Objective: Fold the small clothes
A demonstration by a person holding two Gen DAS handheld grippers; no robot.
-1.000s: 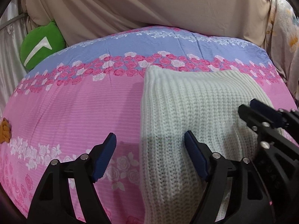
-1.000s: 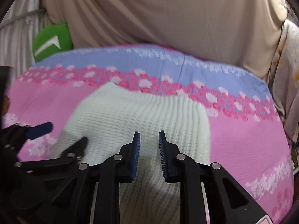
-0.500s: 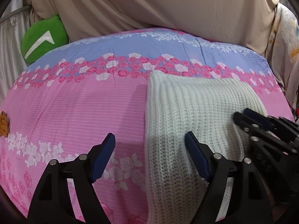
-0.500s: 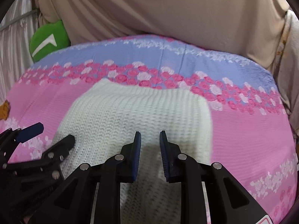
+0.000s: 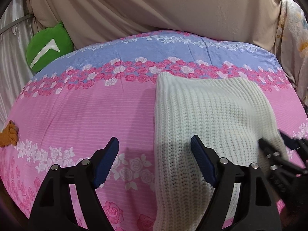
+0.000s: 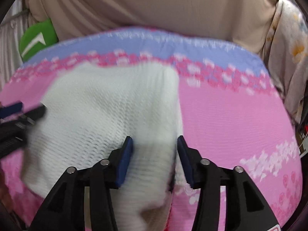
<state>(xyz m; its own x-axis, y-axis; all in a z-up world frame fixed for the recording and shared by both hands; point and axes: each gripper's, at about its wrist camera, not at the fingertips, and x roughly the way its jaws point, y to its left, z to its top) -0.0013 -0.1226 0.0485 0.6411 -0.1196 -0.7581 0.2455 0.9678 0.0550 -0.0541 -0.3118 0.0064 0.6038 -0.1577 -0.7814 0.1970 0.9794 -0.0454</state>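
Note:
A folded white ribbed knit garment (image 5: 207, 115) lies on a pink and blue floral bedspread (image 5: 86, 111). My left gripper (image 5: 154, 157) is open and empty, straddling the garment's left edge near its front. My right gripper (image 6: 155, 154) is open over the garment's right front edge (image 6: 107, 111); that view is motion-blurred. The right gripper also shows at the right edge of the left wrist view (image 5: 277, 152), and the left gripper at the left edge of the right wrist view (image 6: 17, 113).
A green cushion (image 5: 48, 48) sits at the back left. A beige sheet (image 5: 154, 5) hangs behind the bed. Floral fabric (image 5: 294, 38) hangs at the right. A small orange item (image 5: 8, 134) lies at the bedspread's left edge.
My right gripper has opened from nearly shut and shifted toward the garment's right edge. The left gripper has drawn back a little and stays open.

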